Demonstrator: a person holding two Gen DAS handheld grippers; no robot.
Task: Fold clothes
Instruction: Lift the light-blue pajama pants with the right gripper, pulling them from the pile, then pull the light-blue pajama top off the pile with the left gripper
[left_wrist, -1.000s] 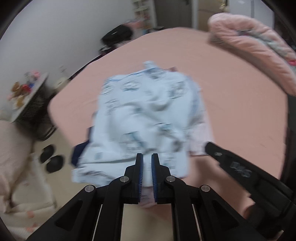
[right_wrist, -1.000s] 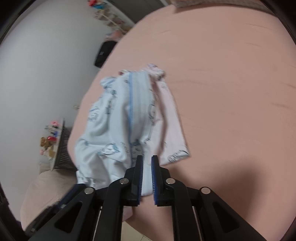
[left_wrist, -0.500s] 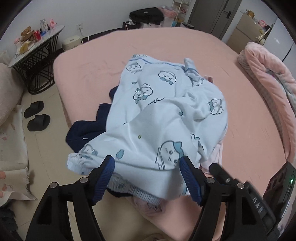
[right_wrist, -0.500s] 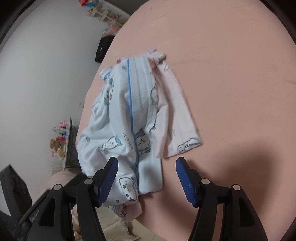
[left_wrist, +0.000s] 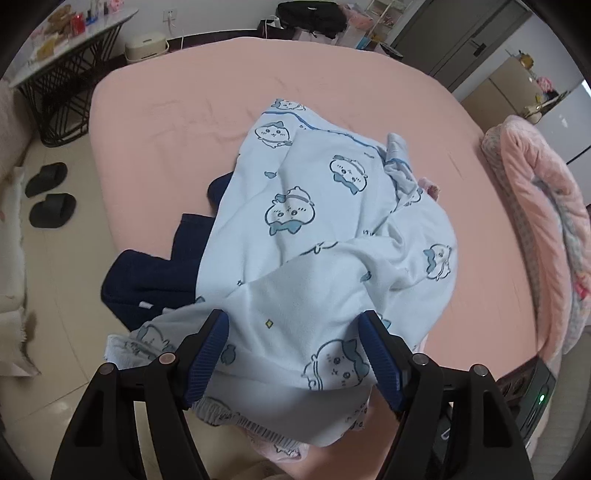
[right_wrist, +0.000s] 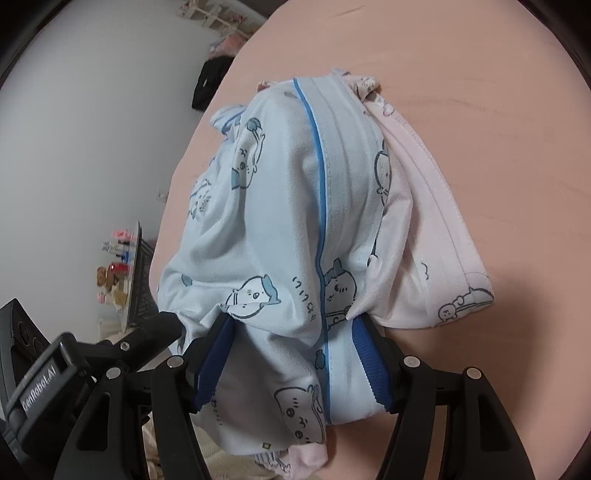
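Now blue pyjama garment (left_wrist: 325, 236) between spread left hand-held gripper (left_wrist: 295, 354) jaws.

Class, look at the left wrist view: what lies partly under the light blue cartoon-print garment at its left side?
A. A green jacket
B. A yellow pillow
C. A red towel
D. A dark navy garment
D: a dark navy garment sticks out from beneath the left edge of the light blue cartoon-print garment, near the edge of the pink bed.
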